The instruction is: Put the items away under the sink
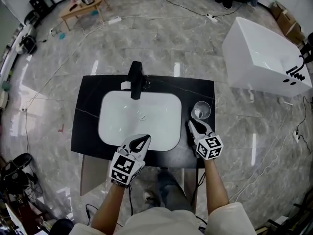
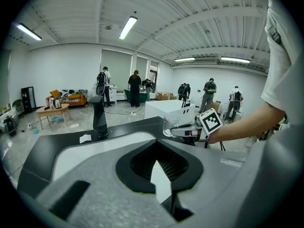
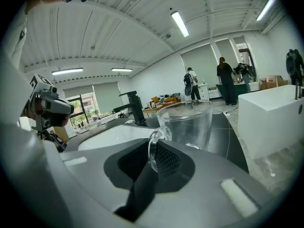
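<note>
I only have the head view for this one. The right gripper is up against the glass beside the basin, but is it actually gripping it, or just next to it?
Observer: It is gripping it. In the right gripper view the glass mug has a handle turned toward the right gripper. The handle sits between the jaws, which look closed on it.
Operator: And the left gripper, is it carrying anything?
Observer: No. The left gripper view shows the left gripper with its tips together and nothing between them. Only the white basin lies beyond.
</note>
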Demonstrator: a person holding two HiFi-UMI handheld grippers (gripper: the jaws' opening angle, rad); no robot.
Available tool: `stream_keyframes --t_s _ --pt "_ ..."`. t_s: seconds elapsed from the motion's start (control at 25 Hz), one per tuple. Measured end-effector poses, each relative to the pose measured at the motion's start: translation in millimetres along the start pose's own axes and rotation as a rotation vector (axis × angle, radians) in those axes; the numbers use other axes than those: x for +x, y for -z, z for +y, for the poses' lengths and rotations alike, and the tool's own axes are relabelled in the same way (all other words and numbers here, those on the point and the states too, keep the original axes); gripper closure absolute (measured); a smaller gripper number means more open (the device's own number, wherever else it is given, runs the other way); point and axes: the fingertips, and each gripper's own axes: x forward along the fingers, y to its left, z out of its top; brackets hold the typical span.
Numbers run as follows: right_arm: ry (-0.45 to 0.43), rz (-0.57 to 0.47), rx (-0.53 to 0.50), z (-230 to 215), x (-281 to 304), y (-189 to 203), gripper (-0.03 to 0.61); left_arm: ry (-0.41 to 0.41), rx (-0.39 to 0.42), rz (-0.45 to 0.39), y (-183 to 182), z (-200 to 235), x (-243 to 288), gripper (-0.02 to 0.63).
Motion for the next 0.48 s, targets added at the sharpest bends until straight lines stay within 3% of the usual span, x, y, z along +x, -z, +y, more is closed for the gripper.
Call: stream_keyframes --t_s 0.48 --pt "-0.073 0.02 -0.037 12 -2 -8 0.563 -0.022 -0.01 -0.037 -11 -5 -5 0.609"
